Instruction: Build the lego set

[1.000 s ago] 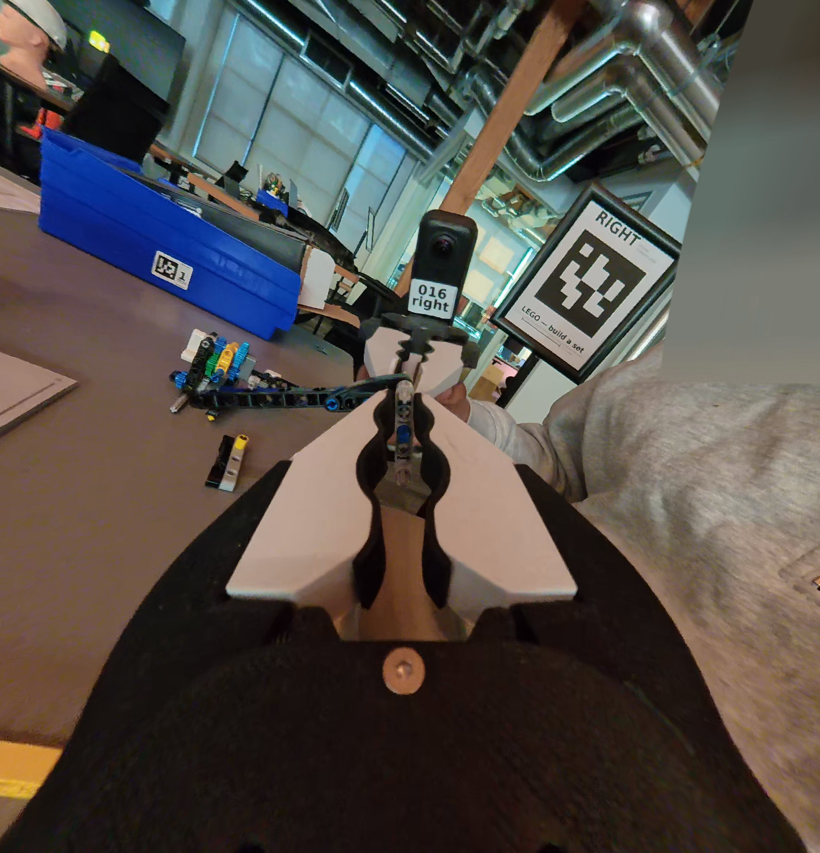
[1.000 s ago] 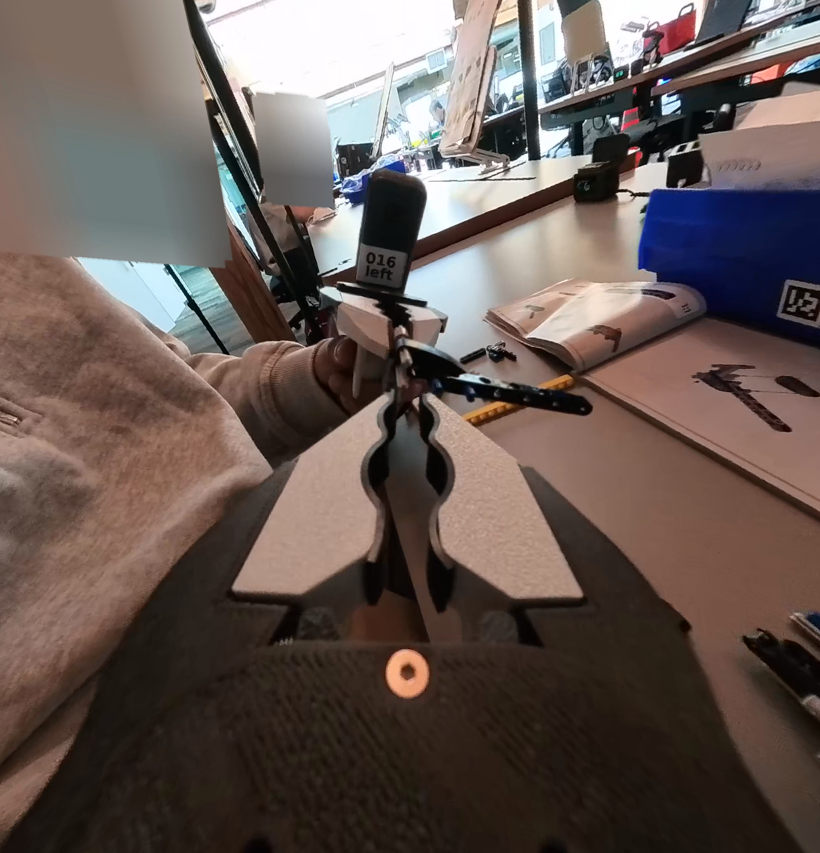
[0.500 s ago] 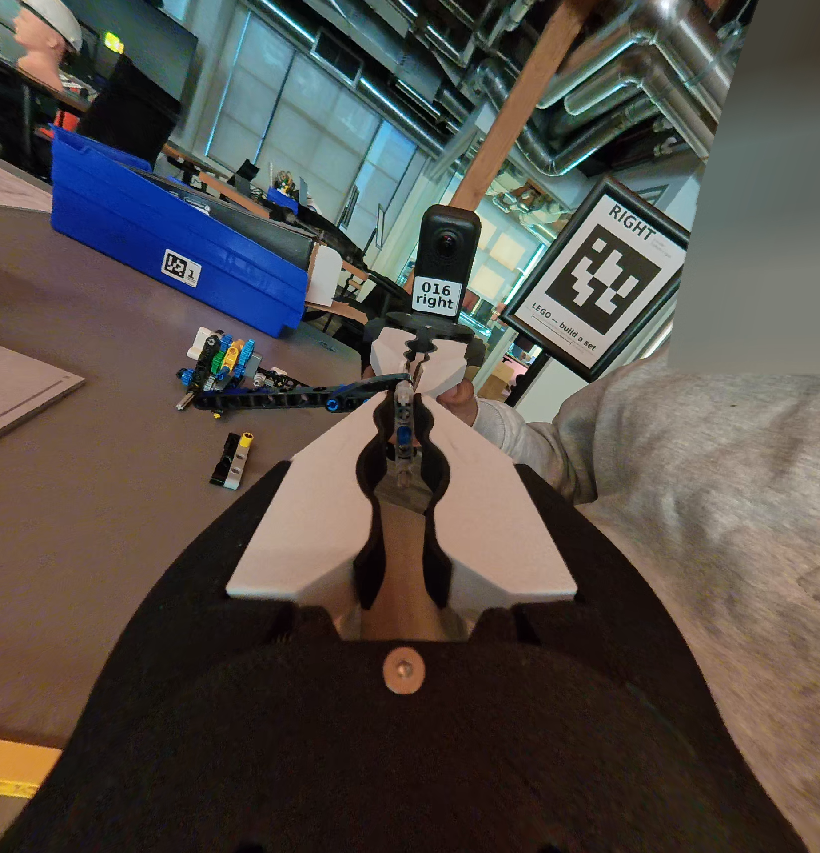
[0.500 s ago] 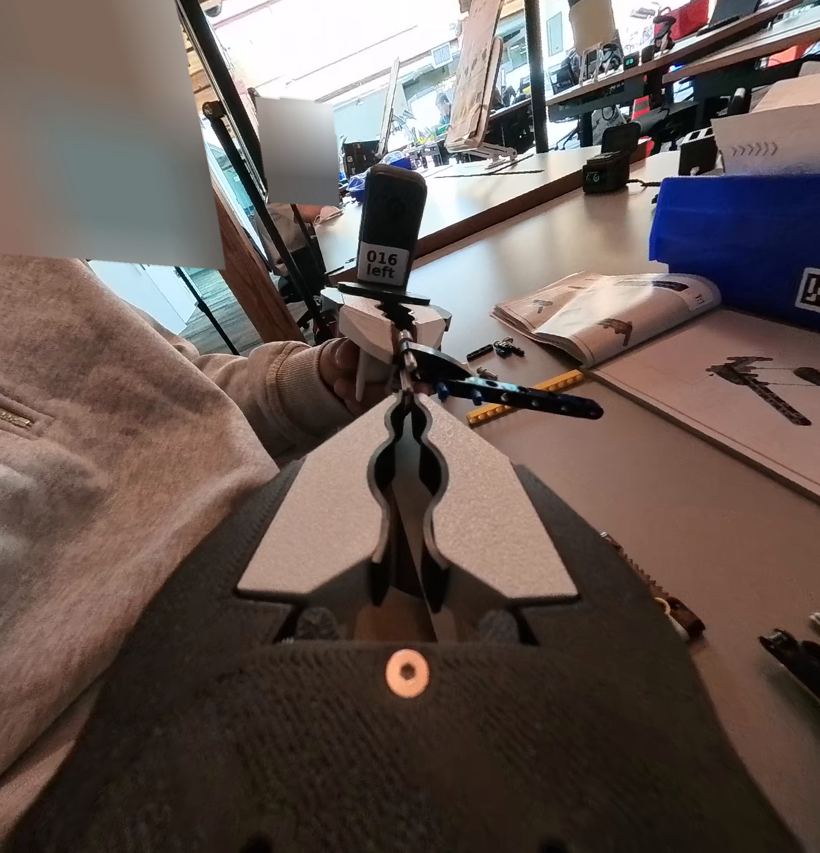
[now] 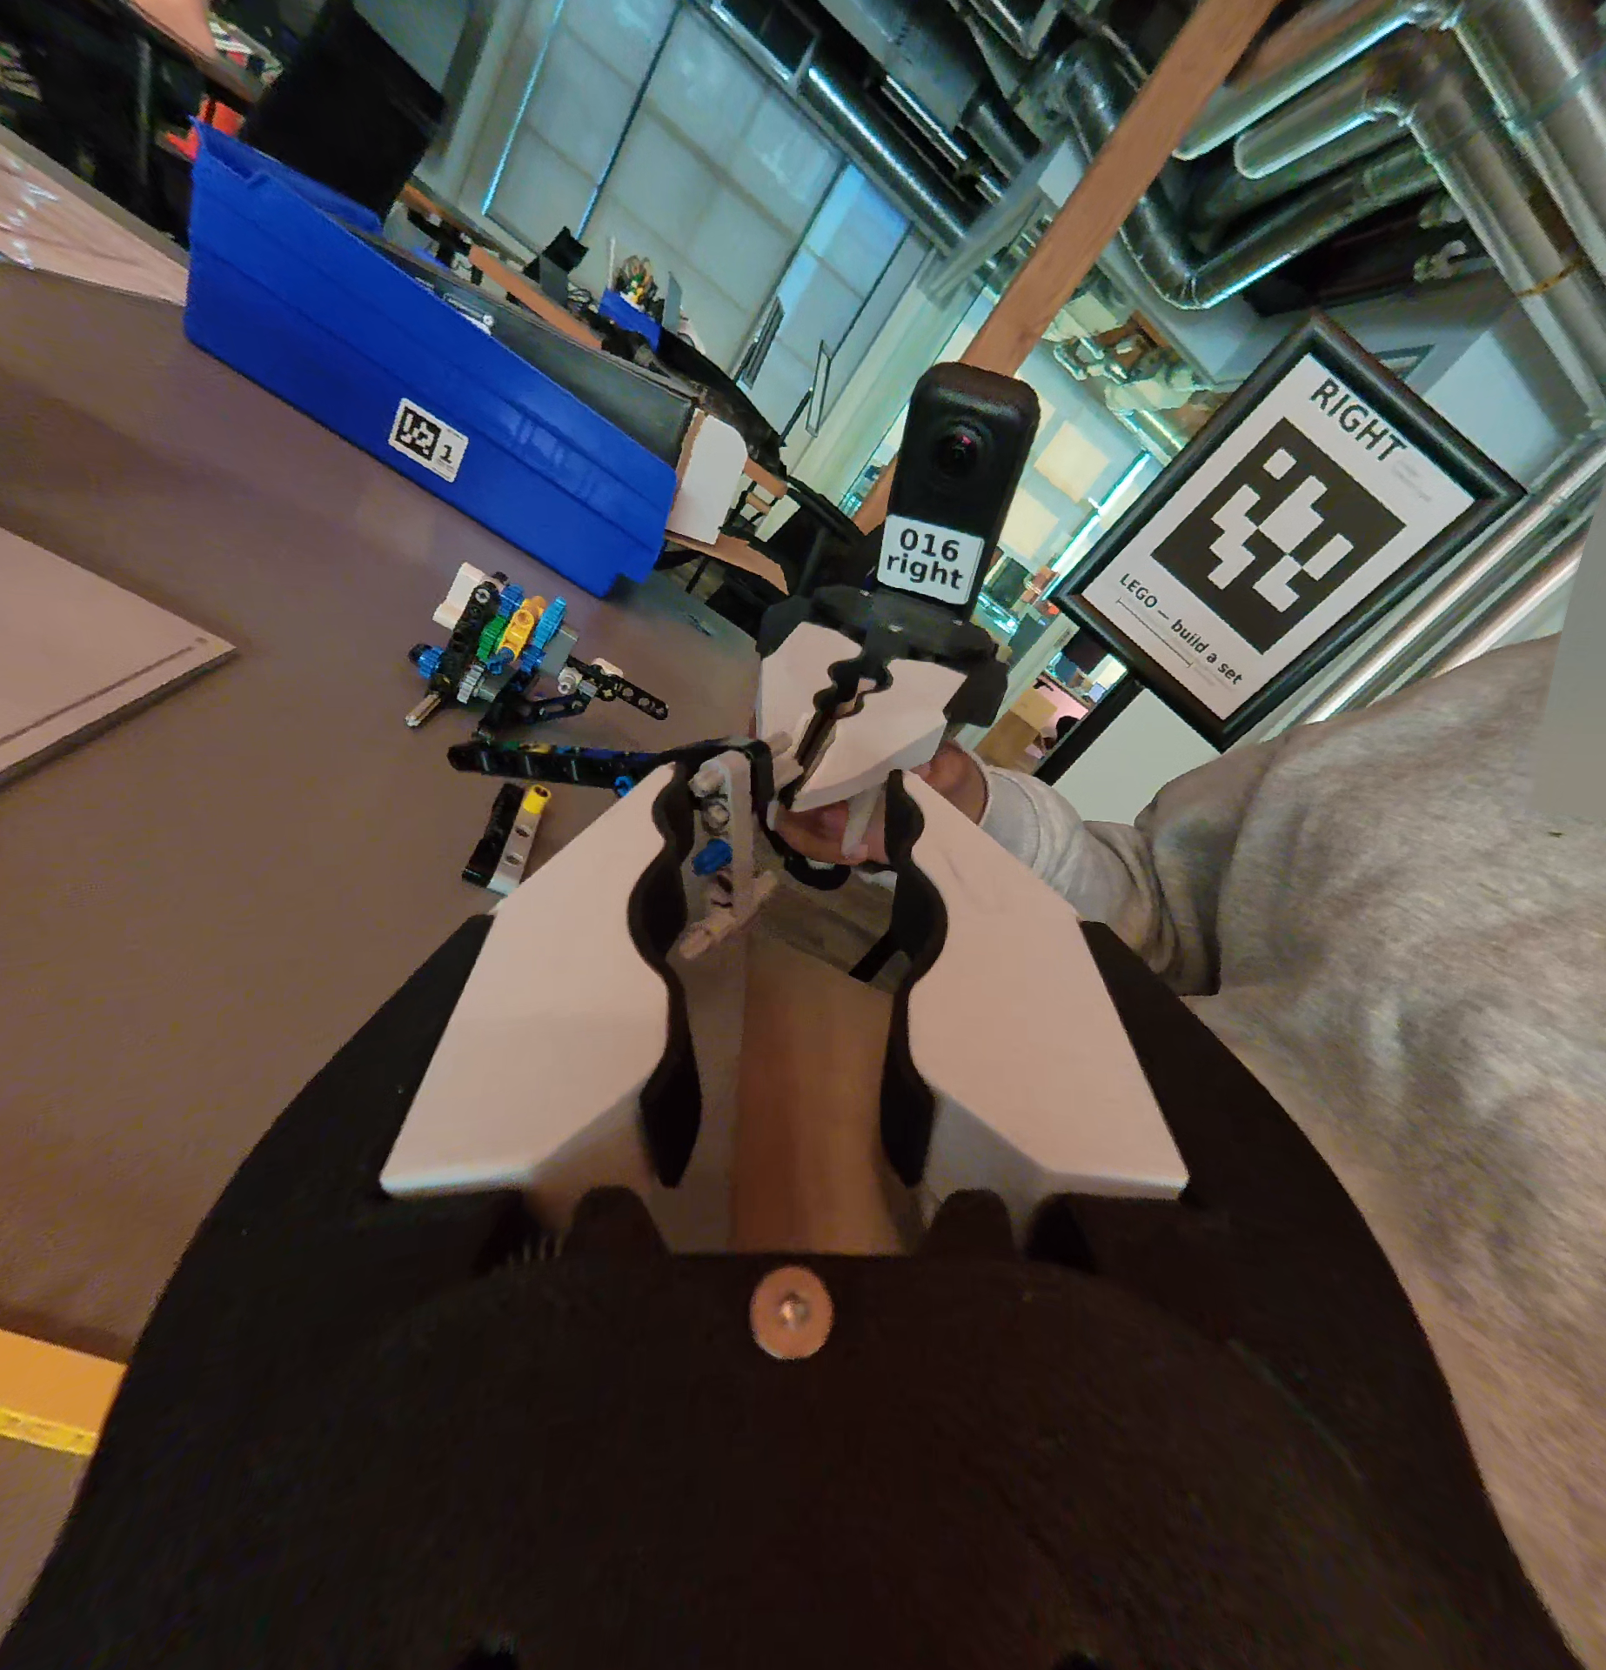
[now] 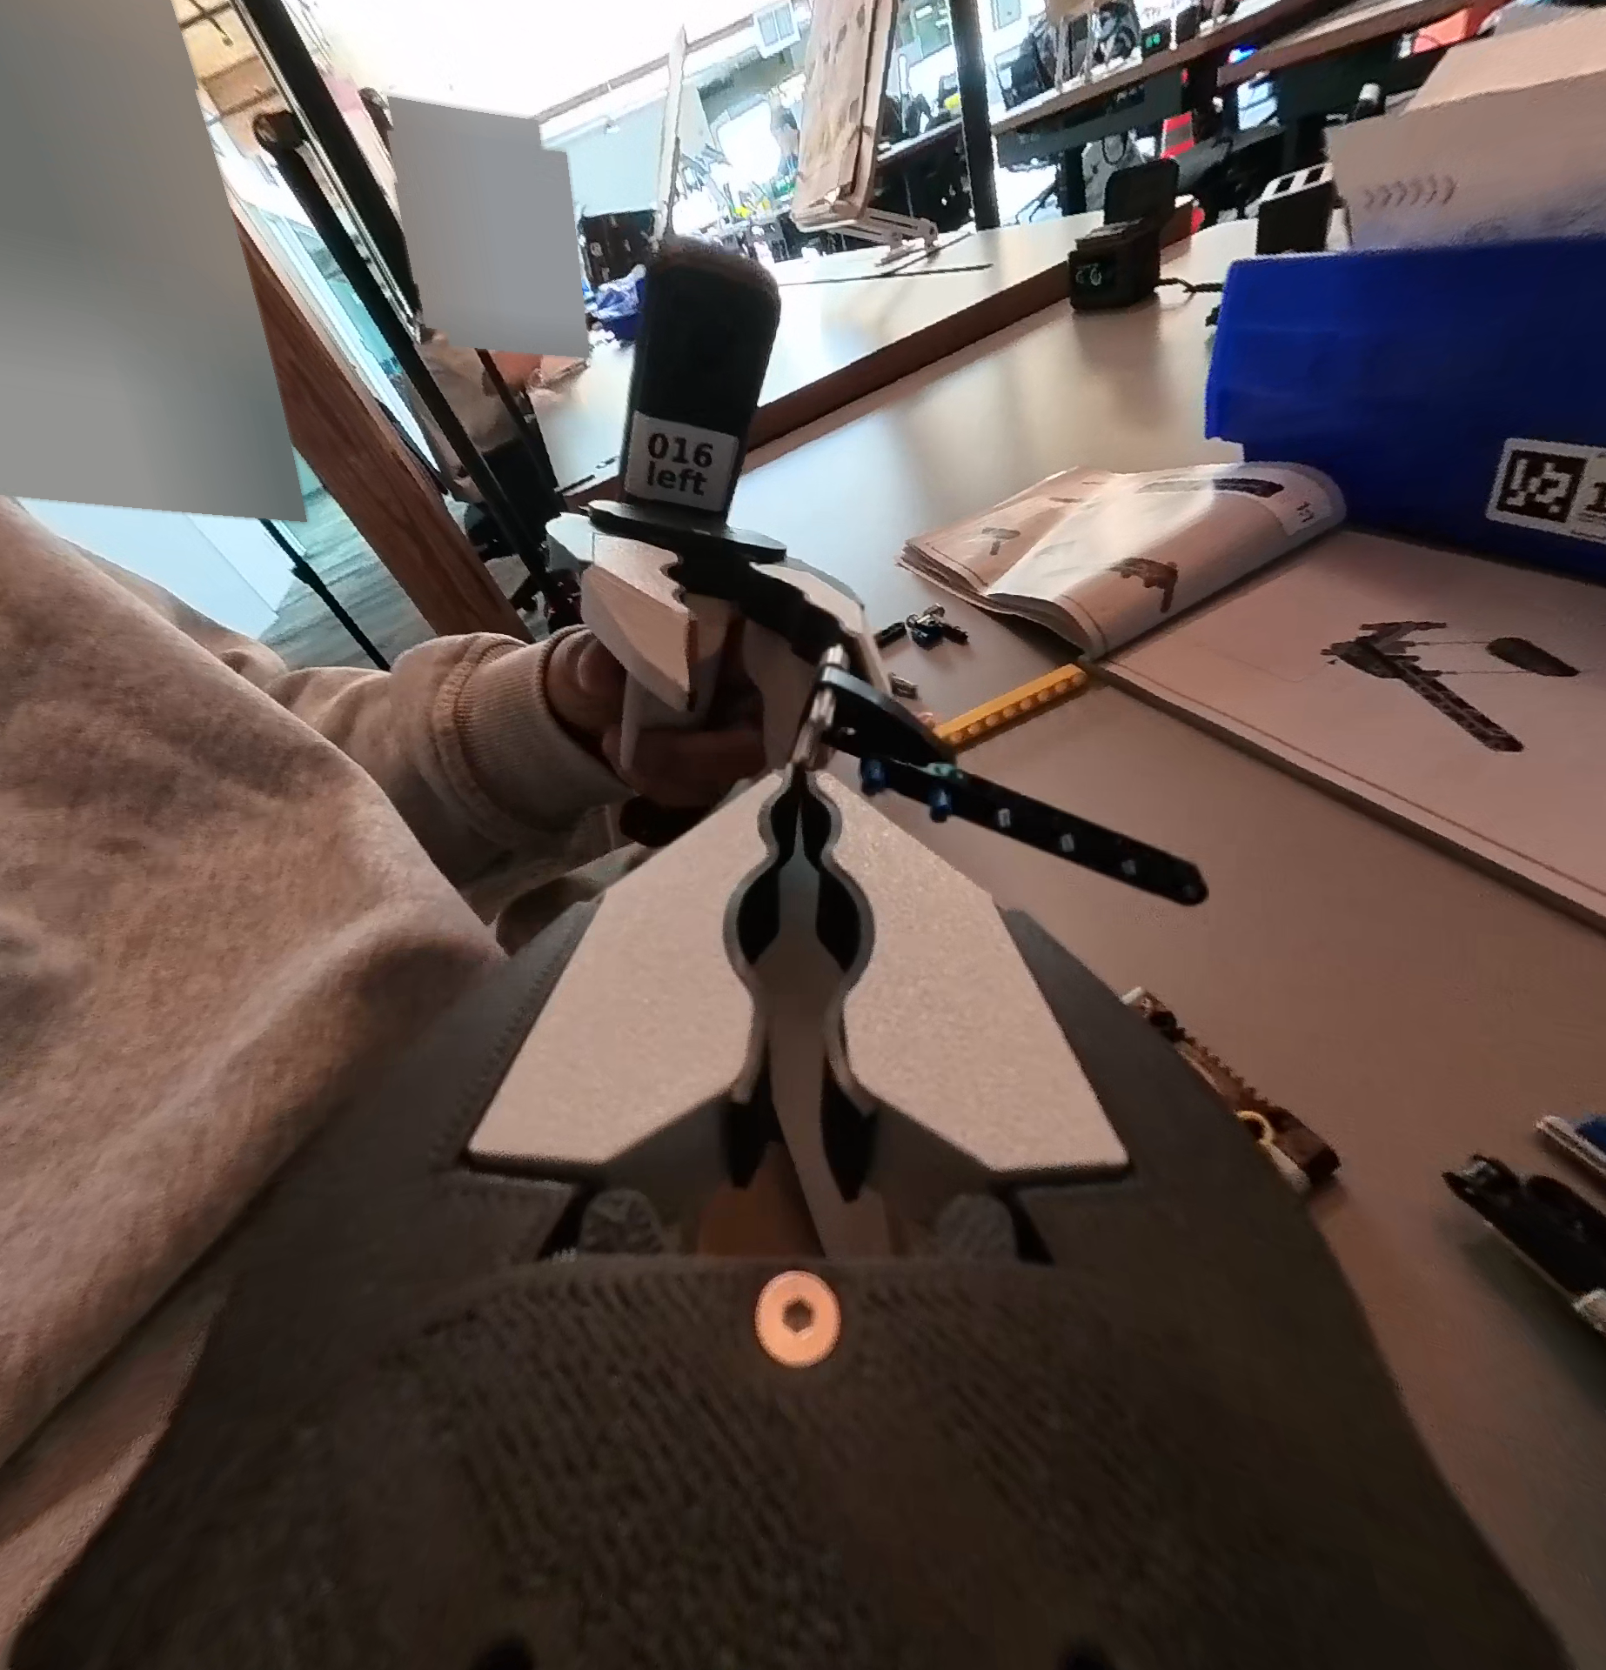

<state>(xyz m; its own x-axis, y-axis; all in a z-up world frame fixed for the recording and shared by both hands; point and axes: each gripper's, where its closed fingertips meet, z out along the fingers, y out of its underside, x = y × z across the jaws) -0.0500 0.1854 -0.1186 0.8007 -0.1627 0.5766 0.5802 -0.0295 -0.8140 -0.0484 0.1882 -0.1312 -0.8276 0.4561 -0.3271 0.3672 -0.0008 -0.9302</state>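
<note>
A black lego beam with blue pins (image 6: 1061, 845) joins a short grey beam (image 6: 816, 718) and hangs in the air above the table. My right gripper (image 6: 801, 784) is shut on the grey beam's end. In the left wrist view the grey beam with a blue pin (image 5: 720, 845) lies against my left gripper's left finger (image 5: 591, 958), and the black beam (image 5: 546, 764) sticks out to the left. My left gripper (image 5: 786, 800) is open, its jaws wide apart around the piece. The right gripper (image 5: 795, 777) faces it, tip to tip.
A blue bin (image 5: 402, 379) stands at the back, with a partial lego build (image 5: 501, 651) and a small black-and-yellow piece (image 5: 510, 836) before it. An open booklet (image 6: 1125, 551), a yellow beam (image 6: 1016, 700), a picture board (image 6: 1369, 687) and loose parts (image 6: 1550, 1238) lie to the right. Both grippers' tips are close together, under 4 cm apart.
My left gripper has opened and let go of the grey beam. My right gripper stays shut on it, and the black beam has dipped lower.
</note>
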